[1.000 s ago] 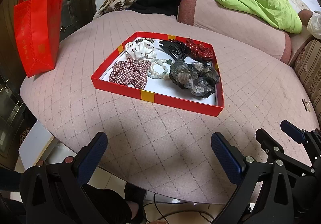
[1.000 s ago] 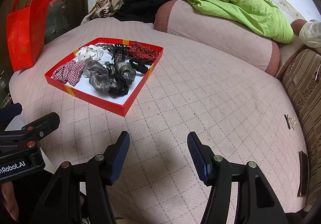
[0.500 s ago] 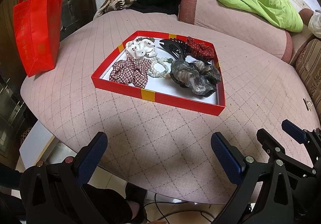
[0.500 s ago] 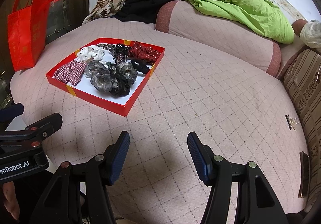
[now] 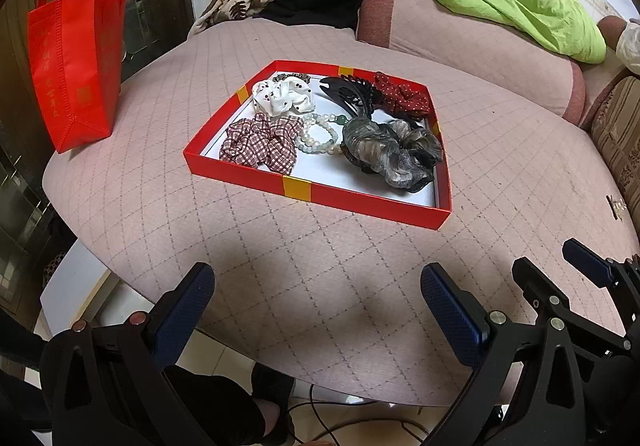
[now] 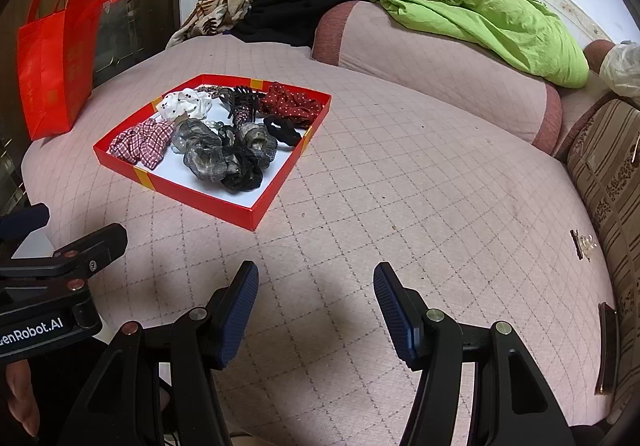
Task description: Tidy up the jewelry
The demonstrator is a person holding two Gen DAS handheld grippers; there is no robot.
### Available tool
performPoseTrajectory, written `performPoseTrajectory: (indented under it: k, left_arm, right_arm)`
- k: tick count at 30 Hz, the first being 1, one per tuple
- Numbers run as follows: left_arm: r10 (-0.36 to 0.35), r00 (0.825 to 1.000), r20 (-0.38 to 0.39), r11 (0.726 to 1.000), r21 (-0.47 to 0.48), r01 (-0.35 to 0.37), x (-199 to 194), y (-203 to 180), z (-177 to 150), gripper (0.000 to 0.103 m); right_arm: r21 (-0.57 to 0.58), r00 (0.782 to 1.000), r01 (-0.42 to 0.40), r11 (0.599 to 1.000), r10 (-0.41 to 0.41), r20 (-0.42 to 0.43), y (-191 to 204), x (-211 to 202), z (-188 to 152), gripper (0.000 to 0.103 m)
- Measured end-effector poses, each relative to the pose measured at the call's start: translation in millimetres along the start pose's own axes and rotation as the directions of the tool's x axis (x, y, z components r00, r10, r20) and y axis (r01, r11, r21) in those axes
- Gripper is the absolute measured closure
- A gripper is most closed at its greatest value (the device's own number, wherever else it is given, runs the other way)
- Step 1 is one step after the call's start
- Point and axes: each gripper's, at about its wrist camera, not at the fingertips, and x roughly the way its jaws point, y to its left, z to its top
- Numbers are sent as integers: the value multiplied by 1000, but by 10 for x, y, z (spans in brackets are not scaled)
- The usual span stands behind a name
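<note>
A red box (image 5: 296, 188) (image 6: 256, 212) with a white floor lies on the pink quilted cushion. It holds a checked scrunchie (image 5: 262, 142), a white dotted scrunchie (image 5: 282, 98), a bead bracelet (image 5: 320, 134), a black hair claw (image 5: 352, 96), a red dotted scrunchie (image 5: 402, 100) and a grey-black scrunchie (image 5: 390, 154). My left gripper (image 5: 316, 286) is open and empty, well short of the box's near wall. My right gripper (image 6: 316, 286) is open and empty, to the right of the box's near corner. A small clip (image 6: 582, 244) lies at the cushion's right edge.
A red tote bag (image 5: 76, 54) stands at the cushion's left edge. A pink bolster (image 6: 432, 62) with a green cloth (image 6: 492, 18) runs along the back. A patterned sofa arm (image 6: 608, 174) borders the right. The floor (image 5: 76, 282) drops off at the near left.
Both grippers have drifted slightly; the box sits a little higher and to the right in both views. Jaws stay open.
</note>
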Motion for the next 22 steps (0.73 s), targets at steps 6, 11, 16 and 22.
performPoseTrajectory:
  k: [6, 11, 16, 22]
  left_arm:
    - [10, 1000, 2, 1000, -2, -10, -18, -11, 20, 1]
    - [33, 999, 41, 999, 4, -33, -114, -42, 136, 1]
    - [26, 995, 99, 998, 46, -31, -266, -224, 311, 1]
    - [-25, 990, 141, 990, 144, 4, -346, -723, 395, 1]
  right_arm:
    - [-3, 1000, -9, 1000, 9, 3, 4, -9, 1, 39]
    - [7, 1000, -20, 1000, 20, 19, -37, -72, 26, 39]
    - [36, 999, -17, 999, 16, 36, -205, -170, 91, 39]
    - [87, 999, 16, 996, -19, 29, -676, -255, 55, 39]
